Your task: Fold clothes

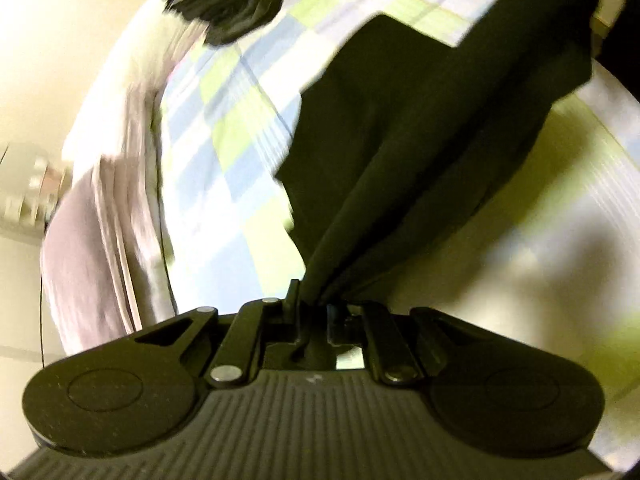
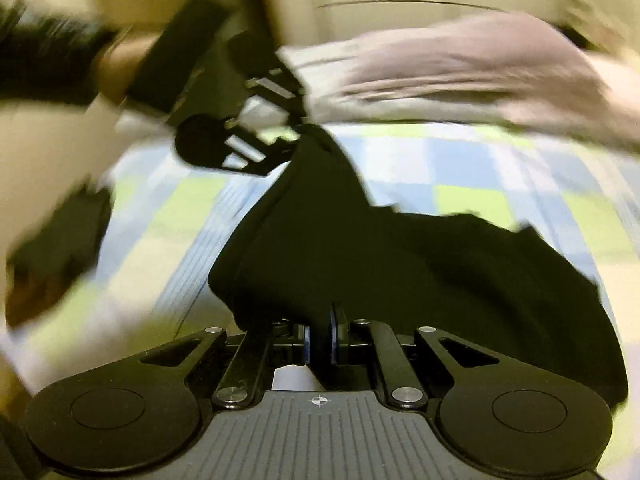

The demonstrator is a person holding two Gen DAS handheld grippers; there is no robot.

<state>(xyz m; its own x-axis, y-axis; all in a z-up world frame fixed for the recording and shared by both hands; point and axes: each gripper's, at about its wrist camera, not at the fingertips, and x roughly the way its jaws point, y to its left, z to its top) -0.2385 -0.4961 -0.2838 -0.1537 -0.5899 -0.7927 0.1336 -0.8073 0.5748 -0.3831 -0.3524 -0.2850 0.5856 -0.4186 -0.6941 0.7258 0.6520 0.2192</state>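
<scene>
A bed [image 2: 460, 196] with a blue, green and white checked cover fills both views; bare cover lies open from 7 to 9 o'clock of the dark garment [image 2: 380, 264]. A pale lilac heap [image 2: 460, 68] borders the bed's far edge at 1 o'clock. The garment hangs stretched above the cover. The left gripper [image 1: 308, 300] pinches one bunched edge; the right gripper [image 2: 320, 340] is clamped on another edge.

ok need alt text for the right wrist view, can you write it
The right gripper is shut on a black garment that stretches up to the left gripper, which pinches its far end. Below lies a blue, green and white checked bedspread, with a pinkish-grey cloth behind; the picture is motion-blurred.
</scene>
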